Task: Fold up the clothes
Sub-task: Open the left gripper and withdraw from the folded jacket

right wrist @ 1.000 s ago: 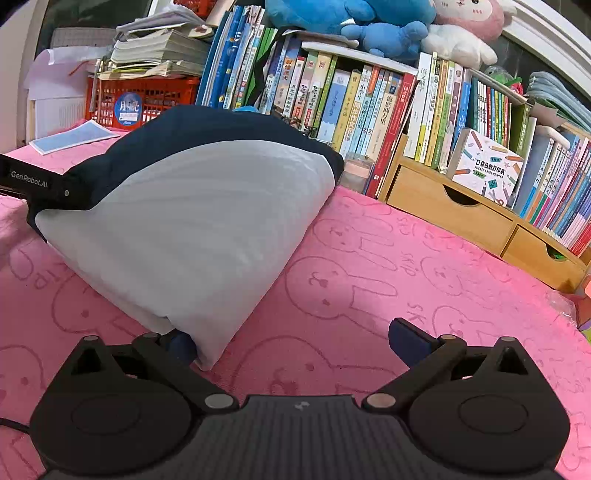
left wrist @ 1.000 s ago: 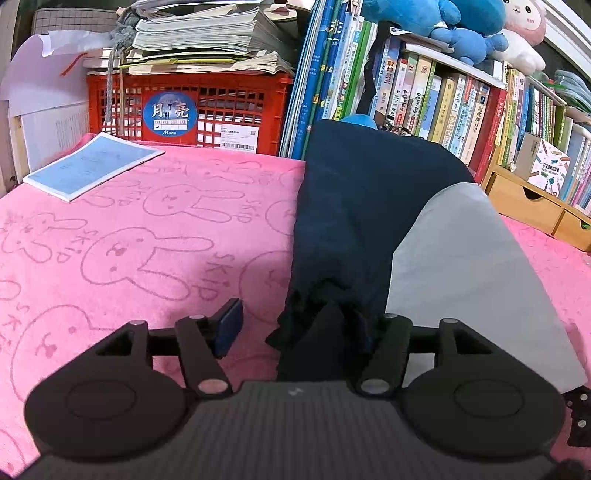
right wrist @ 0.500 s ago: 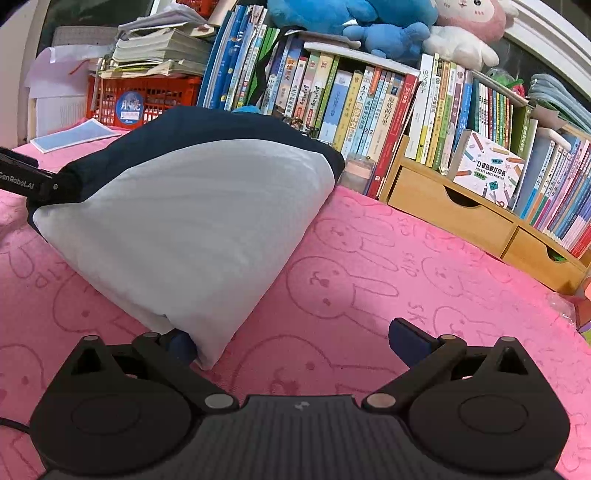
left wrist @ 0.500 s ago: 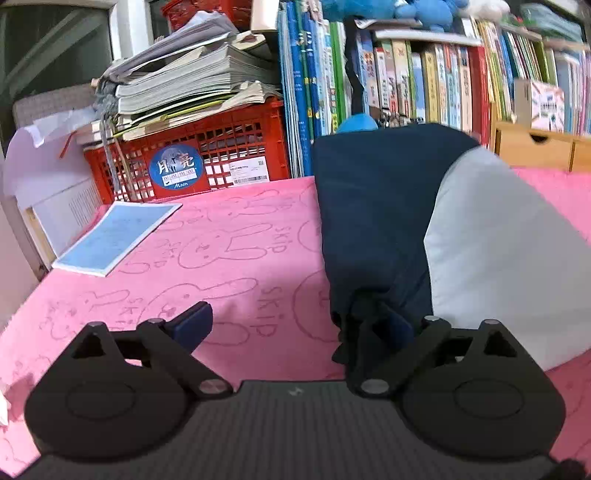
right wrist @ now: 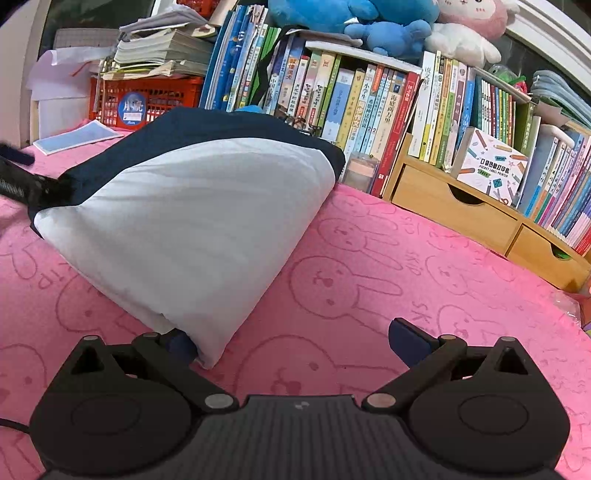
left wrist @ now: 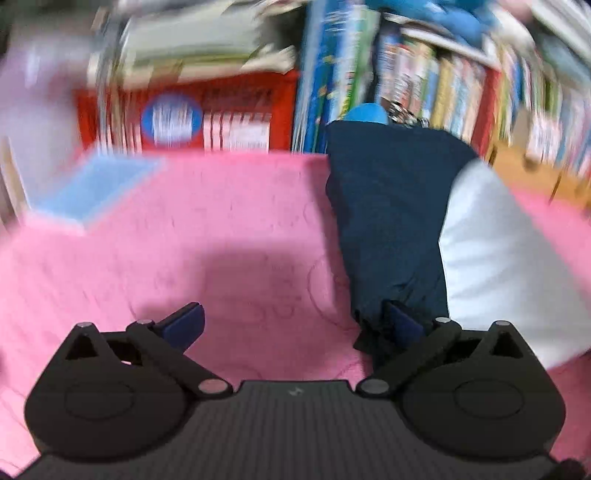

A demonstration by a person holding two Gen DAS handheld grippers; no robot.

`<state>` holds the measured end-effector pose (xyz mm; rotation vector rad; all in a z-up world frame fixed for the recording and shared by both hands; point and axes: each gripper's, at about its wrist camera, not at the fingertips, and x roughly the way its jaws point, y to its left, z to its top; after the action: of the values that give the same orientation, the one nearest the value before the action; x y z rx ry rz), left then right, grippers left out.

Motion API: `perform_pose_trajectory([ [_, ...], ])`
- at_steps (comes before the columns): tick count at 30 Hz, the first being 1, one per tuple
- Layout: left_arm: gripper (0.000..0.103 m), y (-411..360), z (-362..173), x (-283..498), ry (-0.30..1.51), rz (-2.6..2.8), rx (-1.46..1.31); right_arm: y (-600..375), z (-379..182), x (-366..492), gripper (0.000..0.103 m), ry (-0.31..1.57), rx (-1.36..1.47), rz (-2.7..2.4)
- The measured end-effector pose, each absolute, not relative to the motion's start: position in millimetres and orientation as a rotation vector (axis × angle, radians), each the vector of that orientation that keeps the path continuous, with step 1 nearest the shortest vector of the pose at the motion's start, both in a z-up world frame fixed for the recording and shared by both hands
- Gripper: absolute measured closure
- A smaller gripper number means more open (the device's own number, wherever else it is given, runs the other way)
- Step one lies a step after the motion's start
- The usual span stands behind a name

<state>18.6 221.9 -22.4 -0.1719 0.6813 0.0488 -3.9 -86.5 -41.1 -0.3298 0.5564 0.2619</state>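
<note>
A folded navy and white garment (right wrist: pixel 192 221) lies on the pink rabbit-print towel (right wrist: pixel 369 280). In the blurred left wrist view its navy half (left wrist: pixel 391 221) runs down to my right finger. My left gripper (left wrist: pixel 293 319) has its jaws opening wide; the navy corner lies against the right fingertip, and only pink towel shows between the pads. It also shows at the left edge of the right wrist view (right wrist: pixel 22 177), by the garment's navy end. My right gripper (right wrist: pixel 291 341) stands open, and the white corner rests over its left finger without being pinched.
A red crate (right wrist: pixel 147 99) under stacked papers and a row of upright books (right wrist: pixel 351 96) line the back. A blue booklet (right wrist: pixel 74 136) lies at the far left. A wooden drawer box (right wrist: pixel 480 221) stands at the right, and plush toys (right wrist: pixel 369 22) sit on top of the books.
My left gripper's jaws spread from half open to wide and let the navy corner go; the gripper shifted and its view blurred. The right gripper and the garment's white end stayed put.
</note>
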Motion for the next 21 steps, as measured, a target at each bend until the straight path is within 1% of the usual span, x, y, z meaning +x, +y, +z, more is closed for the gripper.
perform_pose_trajectory([
  [1, 0.0, 229.6, -24.6, 19.2, 0.694, 0.032, -0.216, -86.6, -41.1, -3.8, 0.0, 0.557, -0.329, 0.263],
  [3, 0.0, 230.9, -24.2, 18.5, 0.691, 0.026, -0.203, -87.0, -41.0, -3.6, 0.0, 0.558, -0.327, 0.265],
  [7, 0.0, 216.4, -20.8, 15.7, 0.679, 0.048, -0.063, -87.6, -40.8, -3.1, 0.0, 0.56, -0.325, 0.268],
  [10, 0.0, 201.1, -15.9, 12.1, 0.652, 0.083, 0.119, -87.8, -40.6, -3.5, 0.0, 0.561, -0.322, 0.269],
  [13, 0.0, 190.2, -26.5, 13.2, 0.648, 0.265, 0.452, -88.1, -40.3, -3.8, 0.0, 0.563, -0.318, 0.267],
  [14, 0.001, 195.7, -24.7, 9.2, 0.649, 0.263, 0.455, -88.8, -40.3, -3.3, 0.0, 0.567, -0.312, 0.269],
  [15, 0.004, 200.9, -19.8, 5.1, 0.647, 0.268, 0.422, -89.8, -40.2, -2.5, 0.0, 0.572, -0.303, 0.27],
  [17, 0.005, 211.2, -9.8, -3.1, 0.64, 0.278, 0.351, -91.8, -40.1, -1.0, 0.0, 0.582, -0.285, 0.274],
  [21, 0.004, 208.7, 18.4, -25.7, 0.531, 0.192, 0.195, -92.6, -39.5, 0.0, 0.0, 0.589, -0.275, 0.277],
])
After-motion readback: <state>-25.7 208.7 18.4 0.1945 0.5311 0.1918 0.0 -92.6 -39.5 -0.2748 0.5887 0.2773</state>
